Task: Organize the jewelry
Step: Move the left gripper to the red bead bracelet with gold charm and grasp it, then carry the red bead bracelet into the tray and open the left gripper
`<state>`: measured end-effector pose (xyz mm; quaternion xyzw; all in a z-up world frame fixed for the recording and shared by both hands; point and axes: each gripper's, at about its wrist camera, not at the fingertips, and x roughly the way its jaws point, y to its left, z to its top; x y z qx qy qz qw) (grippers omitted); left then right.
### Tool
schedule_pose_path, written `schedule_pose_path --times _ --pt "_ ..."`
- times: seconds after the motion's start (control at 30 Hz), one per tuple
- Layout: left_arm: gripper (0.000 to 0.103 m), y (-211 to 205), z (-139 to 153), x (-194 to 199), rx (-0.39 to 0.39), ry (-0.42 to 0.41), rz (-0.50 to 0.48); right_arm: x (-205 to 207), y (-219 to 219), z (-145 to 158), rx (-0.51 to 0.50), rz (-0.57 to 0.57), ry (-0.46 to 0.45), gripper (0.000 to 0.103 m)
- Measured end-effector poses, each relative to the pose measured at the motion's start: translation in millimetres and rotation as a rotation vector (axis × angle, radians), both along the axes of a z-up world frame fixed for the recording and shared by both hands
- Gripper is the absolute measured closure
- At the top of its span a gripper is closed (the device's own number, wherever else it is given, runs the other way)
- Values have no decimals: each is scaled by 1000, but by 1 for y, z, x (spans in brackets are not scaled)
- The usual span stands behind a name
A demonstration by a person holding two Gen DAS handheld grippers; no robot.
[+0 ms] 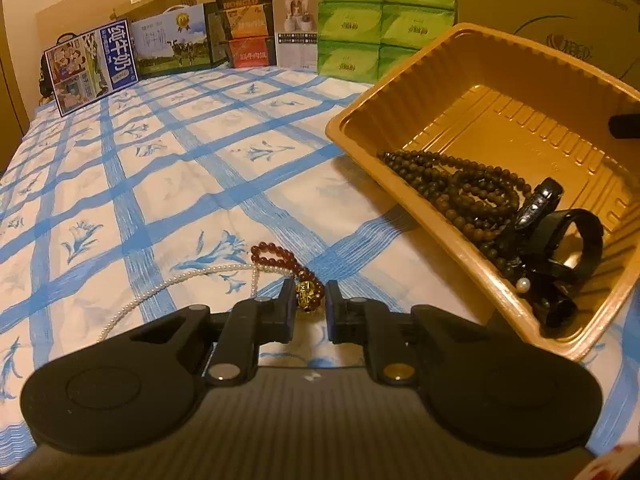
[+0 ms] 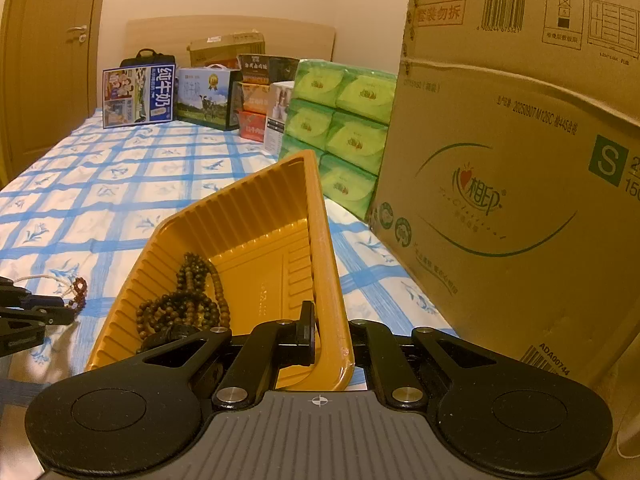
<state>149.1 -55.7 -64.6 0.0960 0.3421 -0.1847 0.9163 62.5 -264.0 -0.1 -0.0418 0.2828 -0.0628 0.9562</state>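
Note:
A red bead bracelet (image 1: 280, 261) with a gold charm (image 1: 305, 292) lies on the blue checked bedsheet, with a white pearl necklace (image 1: 168, 289) beside it. My left gripper (image 1: 309, 300) is open, its fingers on either side of the gold charm. A golden plastic tray (image 1: 460, 64) is tilted up at the right and holds dark bead strands (image 1: 460, 192) and black bands (image 1: 560, 240). My right gripper (image 2: 330, 340) is shut on the tray's side wall (image 2: 328, 280) and holds it tilted. The left gripper's fingers (image 2: 36, 308) show at the left edge of the right wrist view.
A large cardboard box (image 2: 520, 184) stands close on the right. Green tissue packs (image 2: 340, 128) are stacked behind the tray. Milk cartons and food boxes (image 1: 168, 44) line the bed's far end. A door (image 2: 44, 60) is at the left.

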Motion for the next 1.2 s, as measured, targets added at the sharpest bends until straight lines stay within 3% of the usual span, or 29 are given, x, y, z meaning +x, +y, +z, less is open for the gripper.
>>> schedule_pose_path --times 0.57,0.63,0.67,1.2 --pt "90 6 51 -6 -58 -85 -4 0 0 0 -3 2 0 97" --pt "90 4 54 -6 -65 -87 -5 0 0 0 -3 2 0 97" --pt "97 4 55 -6 -67 -86 -8 0 1 0 -3 2 0 97" --pt "98 -6 67 -9 -80 -105 -40 0 0 0 -2 2 -1 97"
